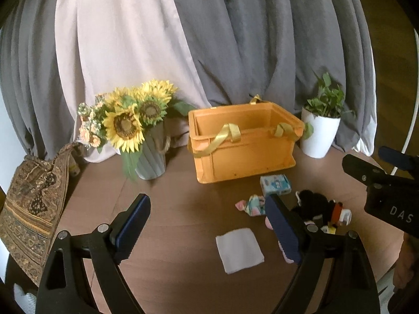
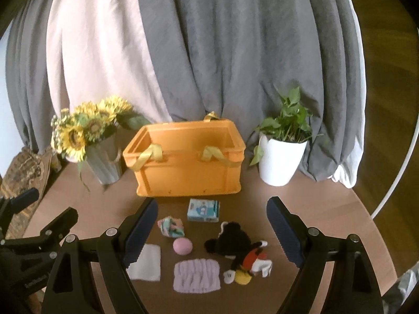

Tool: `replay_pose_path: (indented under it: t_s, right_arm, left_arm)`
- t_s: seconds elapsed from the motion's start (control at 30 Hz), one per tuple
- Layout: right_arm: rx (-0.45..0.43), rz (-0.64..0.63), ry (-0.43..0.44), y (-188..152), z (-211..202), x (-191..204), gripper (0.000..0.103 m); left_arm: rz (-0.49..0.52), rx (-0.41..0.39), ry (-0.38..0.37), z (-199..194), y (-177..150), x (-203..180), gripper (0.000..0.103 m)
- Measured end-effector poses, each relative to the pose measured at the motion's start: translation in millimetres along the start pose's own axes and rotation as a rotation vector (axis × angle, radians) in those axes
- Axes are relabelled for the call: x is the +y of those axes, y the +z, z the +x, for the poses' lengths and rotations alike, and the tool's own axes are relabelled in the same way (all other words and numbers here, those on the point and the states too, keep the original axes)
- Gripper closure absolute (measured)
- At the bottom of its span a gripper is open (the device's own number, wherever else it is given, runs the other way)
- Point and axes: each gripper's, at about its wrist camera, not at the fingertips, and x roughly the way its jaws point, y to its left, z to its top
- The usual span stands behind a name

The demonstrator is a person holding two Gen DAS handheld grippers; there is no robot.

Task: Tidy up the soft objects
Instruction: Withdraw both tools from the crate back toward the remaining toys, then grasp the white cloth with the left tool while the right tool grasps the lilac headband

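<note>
Left wrist view: the right finger (image 1: 281, 231) of the left tool (image 1: 209, 225) covers part of the plush mouse (image 1: 318, 210) and nearly all of a pink item at its tip, which cannot be identified there. The patterned cloth bundle (image 1: 252, 205) is half hidden behind the same finger. The right tool (image 1: 377, 172) enters at 3 o'clock, cut off by the frame edge.

Right wrist view: the left finger (image 2: 140, 231) of the right tool (image 2: 212, 226) overlaps the near corner of the white folded cloth (image 2: 146, 261). The inside floor of the orange crate (image 2: 188, 172) is not visible from either camera.

Both tools stand spread wide, nothing between the pads, above the desk (image 2: 327, 209).

Task items lie in a cluster in front of the crate: tissue pack (image 2: 203, 210) nearest the crate at 12 o'clock of the cluster, pink ball (image 2: 182, 246) at centre, lilac ribbed cloth (image 2: 197, 276) at 6 o'clock, plush mouse at 3 o'clock, white cloth at 8 o'clock.

Open desk lies at 3 o'clock of the mouse, up to the curved desk edge. The sunflower vase (image 2: 103, 162) stands at 9 o'clock of the crate, the white plant pot (image 2: 280, 159) at 3 o'clock, each near it but apart. A patterned bag (image 1: 34, 204) hangs over the desk's edge at 9 o'clock.
</note>
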Motion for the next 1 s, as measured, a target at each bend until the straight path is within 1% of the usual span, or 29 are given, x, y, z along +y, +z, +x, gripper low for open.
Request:
replay_pose_path:
  t_s: [0.4, 0.8, 1.0]
  right_arm:
    - [0.111, -0.012, 0.019, -39, 23, 9, 0.017]
    - [0.205, -0.024, 0.017, -76, 61, 17, 0.017]
    - [0.243, -0.021, 0.018, -91, 79, 20, 0.017]
  left_arm:
    - [0.043, 0.06, -0.063, 23, -33, -2, 0.014]
    - [0.116, 0.12, -0.132, 70, -64, -7, 0.014]
    - [0.152, 0.15, -0.173, 93, -76, -12, 0.016]
